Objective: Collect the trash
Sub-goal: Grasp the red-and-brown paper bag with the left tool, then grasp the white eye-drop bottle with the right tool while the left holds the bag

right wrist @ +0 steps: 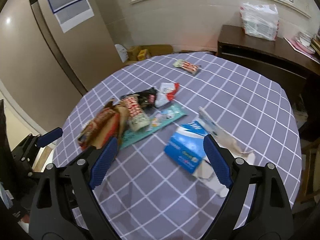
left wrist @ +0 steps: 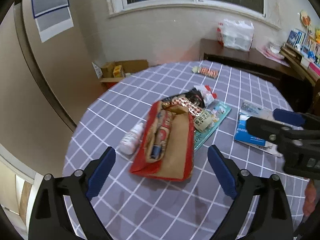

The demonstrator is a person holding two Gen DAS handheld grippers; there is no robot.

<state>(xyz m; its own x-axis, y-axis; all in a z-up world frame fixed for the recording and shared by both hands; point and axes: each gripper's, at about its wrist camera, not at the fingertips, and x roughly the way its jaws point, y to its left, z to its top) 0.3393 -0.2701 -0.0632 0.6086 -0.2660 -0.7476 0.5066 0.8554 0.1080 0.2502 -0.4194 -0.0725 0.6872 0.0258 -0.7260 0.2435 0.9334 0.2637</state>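
Note:
A red and brown paper bag (left wrist: 170,144) stuffed with wrappers lies on the checked tablecloth (left wrist: 156,200); it also shows in the right wrist view (right wrist: 102,128). My left gripper (left wrist: 162,160) is open just before it, empty. A white bottle (left wrist: 132,138) lies left of the bag. A torn blue box (right wrist: 186,146) lies in front of my right gripper (right wrist: 160,152), which is open and empty. A teal packet (right wrist: 158,122), a red-white wrapper (right wrist: 167,94) and a far snack pack (right wrist: 187,66) also lie on the table.
A dark wooden sideboard (right wrist: 266,50) with a white plastic bag (right wrist: 260,20) stands at the back right. Cardboard boxes (left wrist: 120,70) sit on the floor by the wall. The right gripper also shows at the right edge of the left wrist view (left wrist: 286,130).

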